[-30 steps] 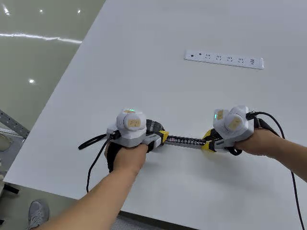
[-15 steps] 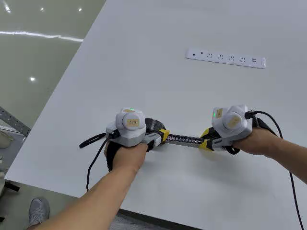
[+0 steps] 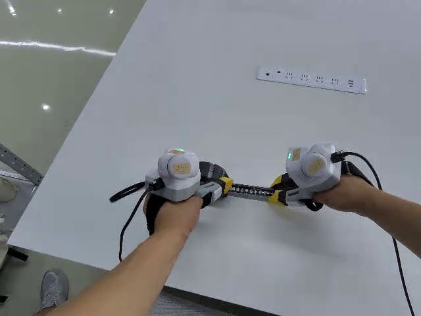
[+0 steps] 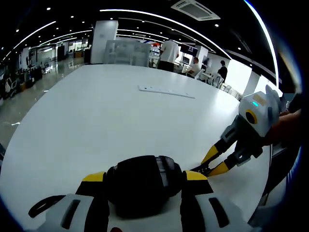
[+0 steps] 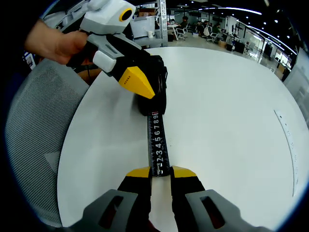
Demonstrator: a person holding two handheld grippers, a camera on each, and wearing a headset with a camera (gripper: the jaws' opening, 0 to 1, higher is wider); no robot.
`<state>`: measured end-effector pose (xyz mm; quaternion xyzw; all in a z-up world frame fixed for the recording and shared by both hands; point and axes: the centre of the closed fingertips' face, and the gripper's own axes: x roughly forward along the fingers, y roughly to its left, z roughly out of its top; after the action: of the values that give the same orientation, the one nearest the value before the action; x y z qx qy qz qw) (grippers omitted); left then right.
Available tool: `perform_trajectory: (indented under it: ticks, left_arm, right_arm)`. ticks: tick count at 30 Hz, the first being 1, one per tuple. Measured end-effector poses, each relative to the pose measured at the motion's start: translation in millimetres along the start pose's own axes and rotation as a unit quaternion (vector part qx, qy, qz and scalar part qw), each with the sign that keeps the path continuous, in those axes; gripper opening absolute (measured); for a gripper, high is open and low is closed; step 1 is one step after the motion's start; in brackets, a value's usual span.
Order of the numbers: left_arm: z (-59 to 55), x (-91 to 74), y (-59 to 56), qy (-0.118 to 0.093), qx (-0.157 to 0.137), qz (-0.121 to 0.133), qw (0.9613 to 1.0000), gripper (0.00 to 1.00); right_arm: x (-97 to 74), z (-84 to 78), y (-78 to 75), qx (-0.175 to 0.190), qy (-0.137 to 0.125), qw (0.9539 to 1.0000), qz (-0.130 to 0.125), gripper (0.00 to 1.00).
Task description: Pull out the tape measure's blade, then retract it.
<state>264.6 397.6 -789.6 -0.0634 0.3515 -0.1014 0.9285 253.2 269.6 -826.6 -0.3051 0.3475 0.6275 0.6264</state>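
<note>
The right gripper has drawn in toward the left gripper over the past second, and the stretch of blade bared between them is shorter than it was, while the left side has hardly shifted. The black tape measure sits low on the white table, near its front edge and well apart from the power strip. The left gripper's yellow-tipped jaws are pressed against either side of its case. In the right gripper view the jaws are nipped together on the free end of the blade, and the printed numbers run straight from them to the mouth of the case. Judging by the shrinking span, the pull-out is done and the retraction is in hand, perhaps halfway home. The next move calls for feeding the blade steadily in along its own line, keeping it flat and unkinked and the case pinned so it does not skid. The pinch should let go only once the hook is close to the case, so the spring cannot snap it back
</note>
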Motion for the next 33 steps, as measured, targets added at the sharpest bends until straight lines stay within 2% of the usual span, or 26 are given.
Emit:
perform_trajectory:
  ticks: [15,33]
  left_arm:
    - [0.0,-1.2,0.5,-0.003,-0.004,0.001,1.0000,0.55]
    - [0.0,-2.1,0.1,-0.009,-0.012,-0.007,0.9999,0.55]
  right_arm:
    - [5.9,8.3,0.3,0.005,-0.005,1.0000,0.002,0.11]
    - [18.8,27.4,4.7,0.005,-0.015,0.9998,0.009,0.11]
